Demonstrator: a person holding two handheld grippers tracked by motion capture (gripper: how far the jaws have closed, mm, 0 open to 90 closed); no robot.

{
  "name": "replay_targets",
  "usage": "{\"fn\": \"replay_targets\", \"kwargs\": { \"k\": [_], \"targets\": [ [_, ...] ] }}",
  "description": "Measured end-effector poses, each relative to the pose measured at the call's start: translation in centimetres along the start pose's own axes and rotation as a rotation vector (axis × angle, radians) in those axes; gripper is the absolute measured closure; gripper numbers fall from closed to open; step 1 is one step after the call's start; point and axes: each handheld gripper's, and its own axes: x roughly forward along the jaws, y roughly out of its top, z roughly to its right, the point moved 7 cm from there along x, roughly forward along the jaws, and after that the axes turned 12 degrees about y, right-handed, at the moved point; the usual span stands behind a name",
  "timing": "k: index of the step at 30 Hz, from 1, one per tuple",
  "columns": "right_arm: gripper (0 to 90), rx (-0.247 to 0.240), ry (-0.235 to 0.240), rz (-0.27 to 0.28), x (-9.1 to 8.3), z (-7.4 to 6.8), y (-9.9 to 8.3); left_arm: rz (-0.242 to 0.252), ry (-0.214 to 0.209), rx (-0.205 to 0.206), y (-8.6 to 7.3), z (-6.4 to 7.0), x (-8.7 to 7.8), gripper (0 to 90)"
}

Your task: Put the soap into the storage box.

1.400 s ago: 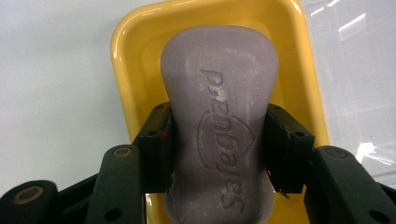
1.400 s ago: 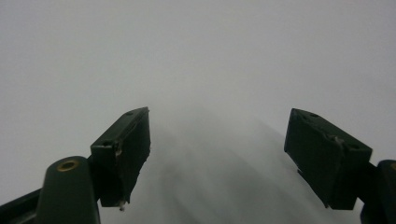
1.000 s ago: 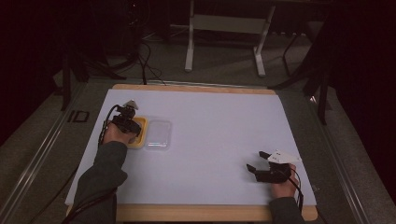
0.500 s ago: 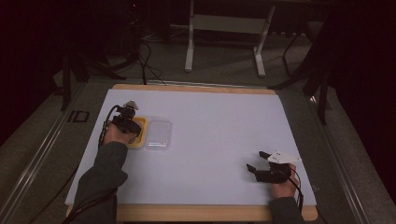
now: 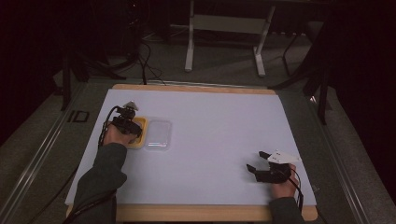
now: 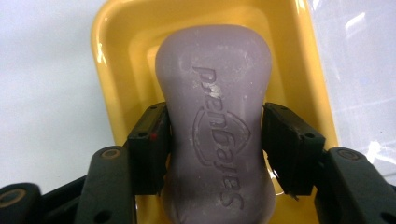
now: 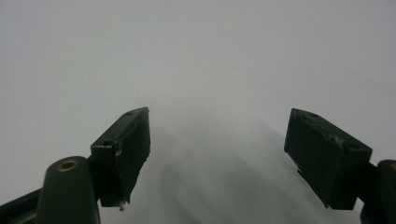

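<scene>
Left gripper view looks down on a mauve soap bar (image 6: 215, 126) lying in a glossy yellow dish (image 6: 112, 60); the bar is smooth, waisted in the middle and stamped with raised lettering (upside down from this angle). The left gripper (image 6: 215, 144) has its two black jaws pressed against the bar's narrow waist, one on each side, so it is clamped on the soap. Just beside the dish lies a clear plastic lid (image 5: 158, 134), shiny and rounded at the corners, touching or nearly touching the dish's edge. Both sit toward the left side of the white counter (image 5: 219, 121), which has a wooden rim. Well apart, near the front right corner, the right gripper (image 5: 258, 161) rests with its jaws spread wide over bare counter, holding nothing.
</scene>
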Motion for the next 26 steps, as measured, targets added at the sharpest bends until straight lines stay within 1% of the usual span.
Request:
{"fn": "replay_targets", "kwargs": {
  "k": [4,7,12,15,21,24,26],
  "targets": [
    [22.2,0.000,0.000,0.000,0.0,0.0,0.0,0.016,0.022,0.017,0.2,-0.1,-0.5,38.6],
    [22.1,0.000,0.000,0.000,0.0,0.0,0.0,0.040,0.039,0.023,0.4,-0.3,-1.0,37.0],
    [22.2,-0.001,-0.001,-0.002,0.0,0.0,0.0,0.097,0.049,0.041,0.8,0.0,-2.3,36.0],
    [22.2,-0.001,-0.001,-0.002,0.0,0.0,0.0,0.136,0.027,0.064,0.9,0.4,-3.1,35.2],
    [22.1,-0.001,-0.002,-0.003,0.0,0.0,0.0,0.202,0.002,0.124,0.8,1.4,-4.4,34.9],
    [22.1,-0.002,-0.001,-0.004,0.0,0.1,0.0,0.236,-0.018,0.152,0.5,2.1,-5.0,34.7],
    [22.1,-0.003,0.001,-0.006,0.1,0.1,0.0,0.269,-0.039,0.162,0.2,2.9,-5.5,34.7]
  ]
}}
